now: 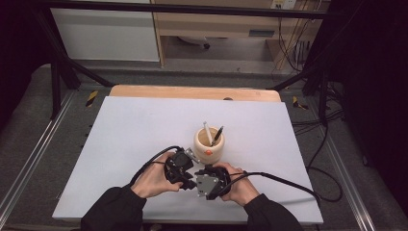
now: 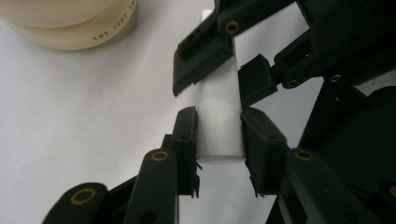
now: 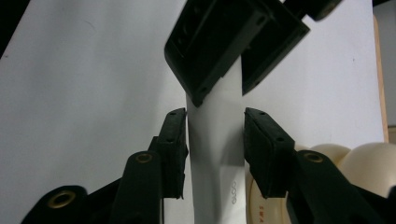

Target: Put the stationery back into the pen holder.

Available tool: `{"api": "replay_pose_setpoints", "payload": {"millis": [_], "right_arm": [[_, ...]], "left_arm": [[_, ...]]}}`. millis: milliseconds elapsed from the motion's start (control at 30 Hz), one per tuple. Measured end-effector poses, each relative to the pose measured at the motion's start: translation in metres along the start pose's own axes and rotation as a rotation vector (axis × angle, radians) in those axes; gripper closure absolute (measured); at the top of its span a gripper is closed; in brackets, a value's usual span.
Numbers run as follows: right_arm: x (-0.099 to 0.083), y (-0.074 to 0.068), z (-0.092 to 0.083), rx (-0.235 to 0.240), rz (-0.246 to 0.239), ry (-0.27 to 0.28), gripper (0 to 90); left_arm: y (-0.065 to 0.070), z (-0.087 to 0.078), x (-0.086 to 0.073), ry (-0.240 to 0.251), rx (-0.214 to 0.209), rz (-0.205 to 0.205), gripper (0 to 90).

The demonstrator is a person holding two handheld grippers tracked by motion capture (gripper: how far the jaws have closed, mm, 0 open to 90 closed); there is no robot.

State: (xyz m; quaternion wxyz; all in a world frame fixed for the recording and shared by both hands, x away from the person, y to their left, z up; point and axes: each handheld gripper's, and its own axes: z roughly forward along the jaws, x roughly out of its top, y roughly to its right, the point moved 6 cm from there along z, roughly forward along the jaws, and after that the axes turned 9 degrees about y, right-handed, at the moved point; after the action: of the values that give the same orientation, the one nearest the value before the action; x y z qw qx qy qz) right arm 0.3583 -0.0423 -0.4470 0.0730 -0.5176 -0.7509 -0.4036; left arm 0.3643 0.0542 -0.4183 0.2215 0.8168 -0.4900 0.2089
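Observation:
A white marker (image 2: 219, 93) is held between both grippers just above the white table sheet (image 1: 134, 134). My left gripper (image 2: 219, 114) is shut on its wider end. My right gripper (image 3: 215, 114) is shut on the other part of the barrel (image 3: 215, 154), and its jaws face the left gripper's. In the high view the two grippers meet tip to tip, left (image 1: 185, 168) and right (image 1: 204, 178), right in front of a cream pen cup (image 1: 209, 147). The cup holds a white pen (image 1: 207, 132) and a black pen (image 1: 218, 134).
The cream cup (image 2: 70, 28) stands close beyond the jaws, a hand's width away. A wooden table edge (image 1: 192, 91) shows past the sheet. Cables (image 1: 288, 180) trail from both grippers across the sheet to the right and off the table.

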Motion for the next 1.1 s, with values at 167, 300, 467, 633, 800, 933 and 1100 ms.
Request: {"api": "replay_pose_setpoints", "payload": {"millis": [167,300,467,633,800,933,1100], "right_arm": [[0.001,-0.001,-0.001,0.011,-0.031,0.009,66.1],[0.001,-0.002,-0.001,0.010,-0.049,0.016,66.8],[0.000,-0.001,-0.002,0.011,-0.053,0.013,67.0],[-0.003,0.001,-0.004,0.006,-0.024,0.010,67.0],[-0.012,0.002,-0.009,-0.009,0.019,-0.001,67.0],[-0.019,0.002,-0.012,-0.022,0.045,0.000,67.0],[-0.028,0.000,-0.016,-0.036,0.098,-0.006,67.0]], "left_arm": [[0.001,0.000,0.000,-0.002,0.000,0.006,66.9],[0.002,0.000,-0.001,0.002,-0.005,0.015,66.8],[0.001,0.000,-0.001,0.049,-0.008,0.036,66.4],[-0.001,-0.004,-0.005,0.079,0.005,0.073,56.8],[-0.012,-0.009,-0.014,0.134,0.039,0.063,43.0],[-0.023,-0.011,-0.028,0.150,0.087,0.069,27.9],[-0.040,-0.013,-0.047,0.193,0.146,0.036,16.0]]}}
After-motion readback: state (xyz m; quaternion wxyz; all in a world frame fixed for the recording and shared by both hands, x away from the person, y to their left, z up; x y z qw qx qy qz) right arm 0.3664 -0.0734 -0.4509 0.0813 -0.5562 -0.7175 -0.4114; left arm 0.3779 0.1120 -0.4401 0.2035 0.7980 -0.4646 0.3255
